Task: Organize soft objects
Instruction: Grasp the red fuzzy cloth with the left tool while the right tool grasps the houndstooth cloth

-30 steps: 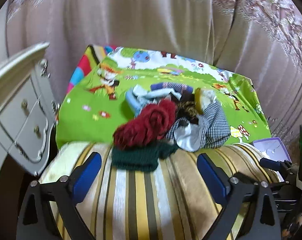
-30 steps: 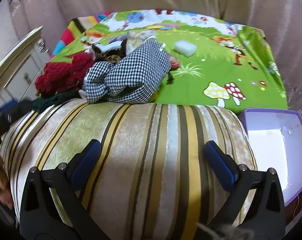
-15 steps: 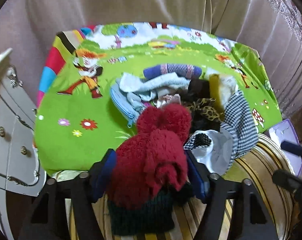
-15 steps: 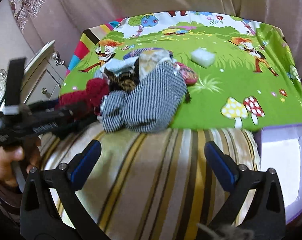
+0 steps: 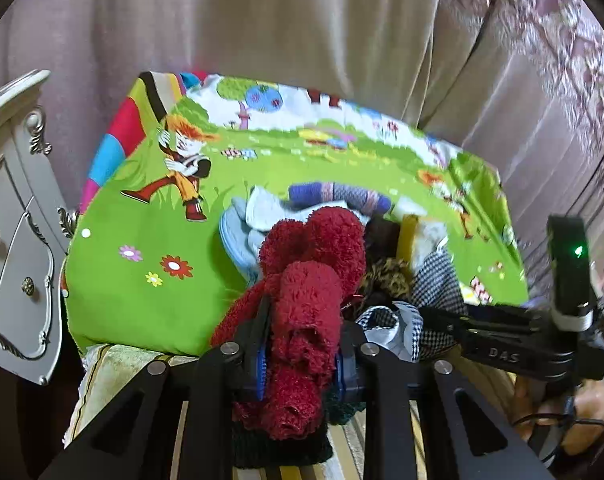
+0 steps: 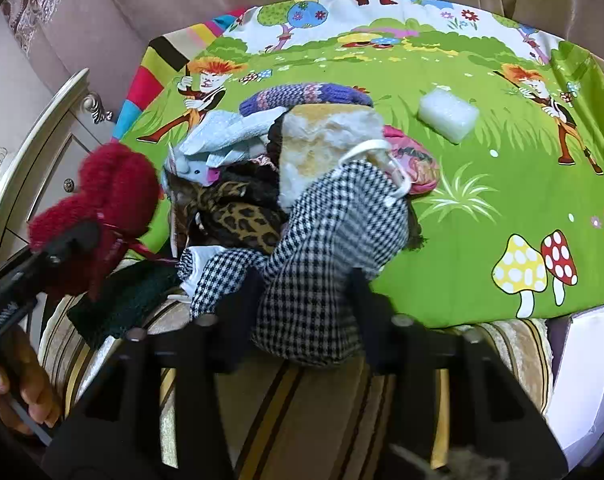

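Observation:
A pile of soft things lies on the green cartoon sheet [image 6: 482, 220]. My left gripper [image 5: 302, 364] is closing, and its blue pads press on the red fluffy knit piece [image 5: 310, 280], which has a dark green band [image 6: 121, 300] below it. My right gripper [image 6: 306, 292] is closing too. Its fingers squeeze the black-and-white checked cloth [image 6: 342, 220] at the pile's near edge. Behind these lie a leopard-print piece [image 6: 237, 216], a cream fleece piece [image 6: 322, 136], a light blue cloth [image 6: 221, 132], a blue-purple knit [image 6: 306, 94] and a pink item [image 6: 414, 160].
A white foam-like block [image 6: 448, 114] sits alone on the sheet at the back right. A striped cushion [image 6: 302, 400] runs along the near edge. A purple box [image 6: 582, 380] stands at the right, a white dresser [image 5: 13, 240] at the left, curtains behind. A hand [image 6: 17, 392] holds the left gripper.
Both grippers moved forward over the striped cushion to the pile. The left jaws closed around the red knit piece, and the right jaws closed around the checked cloth.

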Demonstrator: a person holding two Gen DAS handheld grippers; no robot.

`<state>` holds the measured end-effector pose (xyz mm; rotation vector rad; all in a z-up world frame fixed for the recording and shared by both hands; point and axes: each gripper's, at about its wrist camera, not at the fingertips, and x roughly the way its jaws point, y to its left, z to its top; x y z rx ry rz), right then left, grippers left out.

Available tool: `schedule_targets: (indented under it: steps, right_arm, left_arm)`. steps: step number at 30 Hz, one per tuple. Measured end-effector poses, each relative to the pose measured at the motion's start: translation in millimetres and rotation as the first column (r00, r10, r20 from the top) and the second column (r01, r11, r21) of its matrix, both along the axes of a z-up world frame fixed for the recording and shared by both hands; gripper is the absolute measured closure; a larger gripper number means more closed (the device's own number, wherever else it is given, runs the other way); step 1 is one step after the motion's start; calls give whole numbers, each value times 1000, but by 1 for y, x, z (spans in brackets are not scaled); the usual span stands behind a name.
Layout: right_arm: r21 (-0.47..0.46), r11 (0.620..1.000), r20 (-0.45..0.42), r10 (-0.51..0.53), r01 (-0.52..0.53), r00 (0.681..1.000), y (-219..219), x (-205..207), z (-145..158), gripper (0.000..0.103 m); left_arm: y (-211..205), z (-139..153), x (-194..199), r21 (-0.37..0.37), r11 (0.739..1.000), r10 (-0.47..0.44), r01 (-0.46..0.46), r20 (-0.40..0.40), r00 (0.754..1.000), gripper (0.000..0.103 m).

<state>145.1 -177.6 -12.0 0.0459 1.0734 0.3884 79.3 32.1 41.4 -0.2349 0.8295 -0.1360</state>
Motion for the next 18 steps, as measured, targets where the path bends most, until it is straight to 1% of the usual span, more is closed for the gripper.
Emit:
schedule_targets:
  steps: [1,2,5,8,12,15,18]
  right_arm:
    - [8,1000,1,-2,2,1000,-2,-1,0,77]
    - [16,1000,1,-3,3,1000,-5,-2,2,84]
    - [49,999,20,7,-8,1000,-13,-11,8,91]
    - [76,997,43,9,-12,999,-20,-20,16,92]
    - [109,994,99,-17,6,995,-37,-35,37,92]
    - [122,992,139,-34,17,990,-48,-41,51,92]
    - [156,987,158,-53,28,986,-65,-50,61,92]
  left_arm:
    - [1,2,-1,-8,1000,8,-8,9,1000,78]
    - [2,5,-4,-15,1000,20,-19,20,1000,78]
    - [5,11,-9,-27,999,38,-36,41,998,78]
    - [6,17,-16,-32,998,53,-51,62,997,78]
    - [5,29,-24,-31,998,65,-62,93,994,78]
    - [1,37,-27,-33,998,55,-52,117,992,78]
    - [-9,44,-31,-18,999,47,-45,140,989,78]
